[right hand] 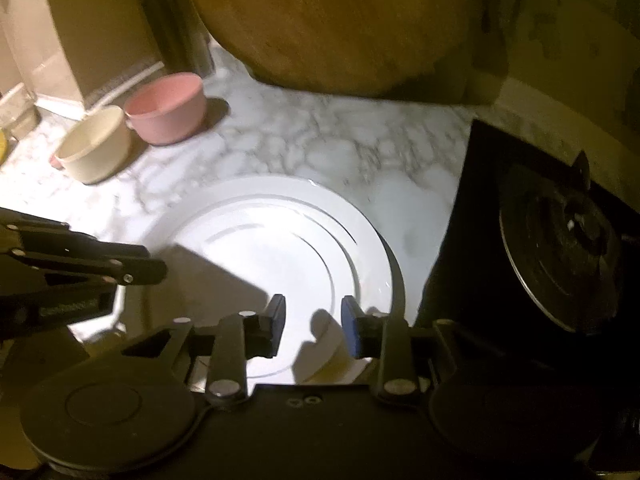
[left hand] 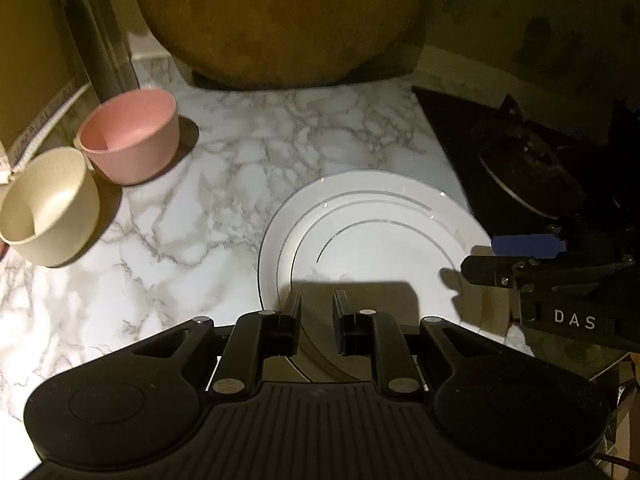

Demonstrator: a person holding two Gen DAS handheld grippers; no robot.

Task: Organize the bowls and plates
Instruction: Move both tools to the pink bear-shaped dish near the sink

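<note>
A round white plate (left hand: pixel 384 240), glossy and ringed with thin silver lines, lies flat on the marble-patterned surface (left hand: pixel 248 152), whose pale sheen is veined in grey. Beyond the plate to its left stand two matte, straight-walled bowls: a pink bowl (left hand: pixel 130 136) and, touching it on the nearer side, a cream bowl (left hand: pixel 48 204). Behind the plate a large rounded wooden board (left hand: pixel 280 20) leans upright, warm brown and faintly grained. Just right of the plate lies a black stove top (left hand: pixel 520 160) with a dark circular burner.

The left gripper (left hand: pixel 316 304) hovers over the plate's near rim, its black ribbed fingers parted with a gap between them, holding nothing. The right gripper (right hand: pixel 313 312) hangs over the plate's right half, blue-padded fingers spread apart and empty; in the left wrist view it reaches in over the plate's right edge (left hand: pixel 520 256)
</note>
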